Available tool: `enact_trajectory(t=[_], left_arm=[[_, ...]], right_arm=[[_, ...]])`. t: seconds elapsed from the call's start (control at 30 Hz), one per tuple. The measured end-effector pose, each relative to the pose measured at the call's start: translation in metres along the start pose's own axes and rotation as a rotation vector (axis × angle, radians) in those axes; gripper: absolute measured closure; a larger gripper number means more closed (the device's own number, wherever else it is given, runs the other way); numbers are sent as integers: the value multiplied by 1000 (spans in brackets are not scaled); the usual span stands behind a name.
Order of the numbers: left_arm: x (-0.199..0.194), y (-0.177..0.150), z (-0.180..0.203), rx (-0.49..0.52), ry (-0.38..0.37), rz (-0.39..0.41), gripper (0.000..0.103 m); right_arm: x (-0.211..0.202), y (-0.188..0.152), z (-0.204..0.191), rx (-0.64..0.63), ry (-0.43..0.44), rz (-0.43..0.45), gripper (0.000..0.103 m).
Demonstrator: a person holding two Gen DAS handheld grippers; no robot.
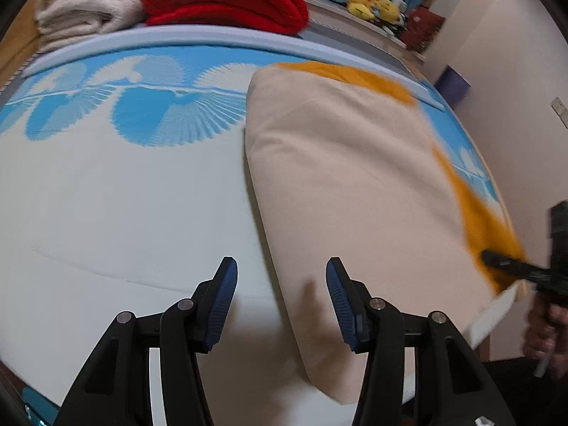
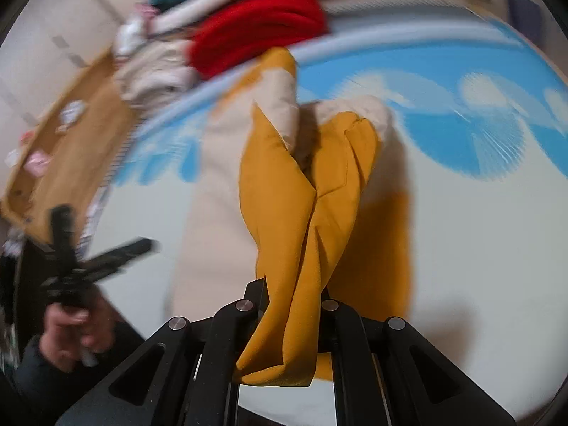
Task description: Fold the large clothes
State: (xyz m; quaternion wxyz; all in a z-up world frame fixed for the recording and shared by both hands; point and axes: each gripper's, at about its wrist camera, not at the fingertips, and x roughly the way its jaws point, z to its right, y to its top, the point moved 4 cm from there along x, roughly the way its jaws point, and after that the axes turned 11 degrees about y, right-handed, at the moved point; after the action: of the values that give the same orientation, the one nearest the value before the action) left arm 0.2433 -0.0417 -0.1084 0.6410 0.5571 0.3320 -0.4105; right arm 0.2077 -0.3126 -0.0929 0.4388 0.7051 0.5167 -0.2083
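A large cream garment (image 1: 355,177) with mustard-yellow lining (image 1: 486,227) lies on the white and blue bed sheet (image 1: 106,195). My left gripper (image 1: 281,262) hovers open over the garment's near left edge, with nothing between its blue pads. The left gripper (image 2: 106,255) also shows in the right wrist view, blurred, with a hand (image 2: 71,326) holding it. My right gripper (image 2: 291,294) is shut on a bunched fold of the mustard cloth (image 2: 284,213), lifted off the bed and hiding the fingertips. In the left wrist view the right gripper (image 1: 497,261) pinches the garment's right edge.
At the head of the bed lie a folded red cloth (image 1: 227,0) and a stack of white towels (image 1: 88,3). Yellow plush toys (image 1: 372,3) sit on a shelf behind. A wall (image 1: 514,71) runs along the right. A cardboard box (image 2: 64,149) stands left of the bed.
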Motion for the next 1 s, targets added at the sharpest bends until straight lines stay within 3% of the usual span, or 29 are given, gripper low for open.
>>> enact_trajectory(t=[0.1, 0.17, 0.23, 0.33, 0.4, 0.6, 0.73, 0.8, 0.87, 0.93, 0.97, 1.0], left_arm=[[12, -8, 18, 44, -77, -74, 56], [19, -15, 27, 82, -100, -115, 56], [28, -26, 37, 156, -94, -171, 56], [47, -47, 41, 285, -23, -270, 53], [56, -54, 37, 294, -5, -322, 53], [54, -68, 46, 409, -17, -352, 51], [55, -88, 61, 523, 14, -359, 48], [52, -86, 59, 510, -3, -366, 48], [48, -83, 54, 503, -2, -370, 48], [41, -80, 52, 529, 3, -358, 48], [35, -78, 51, 541, 1, -345, 48], [32, -75, 49, 540, 0, -334, 48]], right_arm=[[16, -21, 48, 131, -116, -92, 95], [25, -29, 67, 185, -148, -136, 93], [31, -35, 72, 213, -119, -184, 88], [38, -41, 62, 180, -53, -246, 88], [42, -47, 64, 170, -53, -276, 89], [53, -81, 75, 199, -13, -427, 91], [49, -87, 89, 226, -59, -443, 85], [40, -89, 99, 229, -106, -438, 81], [30, -88, 108, 193, -214, -430, 81], [16, -87, 127, 139, -443, -437, 81], [8, -84, 135, 143, -498, -420, 81], [2, -79, 137, 159, -488, -380, 81]])
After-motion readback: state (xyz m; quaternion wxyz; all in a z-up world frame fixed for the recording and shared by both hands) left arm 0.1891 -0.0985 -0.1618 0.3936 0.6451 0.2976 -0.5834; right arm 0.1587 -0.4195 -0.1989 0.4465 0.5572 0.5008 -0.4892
